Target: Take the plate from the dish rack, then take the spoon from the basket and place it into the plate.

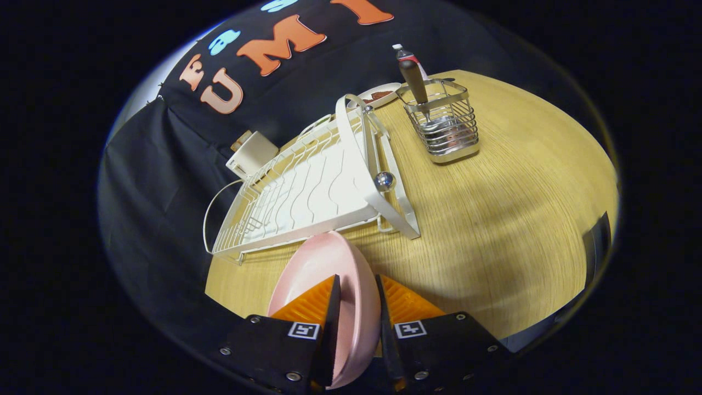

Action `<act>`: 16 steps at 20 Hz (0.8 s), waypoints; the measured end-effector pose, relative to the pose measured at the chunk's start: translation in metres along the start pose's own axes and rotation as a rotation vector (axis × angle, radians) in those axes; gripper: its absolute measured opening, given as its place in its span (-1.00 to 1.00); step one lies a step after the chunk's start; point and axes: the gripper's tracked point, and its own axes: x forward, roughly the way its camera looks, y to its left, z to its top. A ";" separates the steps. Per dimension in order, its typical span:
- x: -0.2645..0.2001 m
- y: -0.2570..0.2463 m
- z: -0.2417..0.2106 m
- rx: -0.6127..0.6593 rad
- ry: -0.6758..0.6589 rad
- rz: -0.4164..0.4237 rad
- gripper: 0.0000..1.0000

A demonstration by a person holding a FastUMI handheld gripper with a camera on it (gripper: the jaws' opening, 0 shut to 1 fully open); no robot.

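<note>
The gripper (356, 285) pinches the rim of a pink plate (323, 269), one finger on the plate's inner face and the other on its outer side, so that the plate stands on edge between them, above the near part of the wooden table (510, 219). Each finger mount carries a small square black-and-white marker tag; its pattern is no readable writing.

Just beyond the plate lies the white wire dish rack (307, 192), with a wavy white drip tray inside it and a shiny metal knob on its near frame. A small white box (252, 155) sits at the rack's far corner against the black cloth wall.

Farther along the table stands a metal wire basket (445, 127). The spoon (415, 82) stands upright in it, its brownish handle rising above the rim and its bowl down inside. Behind the basket lies a small white dish (378, 94) with something dark reddish on it, too small to make out.
</note>
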 end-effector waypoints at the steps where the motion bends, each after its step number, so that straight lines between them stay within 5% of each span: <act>1: 0.000 -0.001 -0.001 -0.011 0.001 -0.008 -0.21; 6: 0.008 -0.028 0.008 -0.069 -0.031 -0.154 -0.09; 16: -0.004 -0.023 0.025 -0.079 -0.107 -0.144 0.13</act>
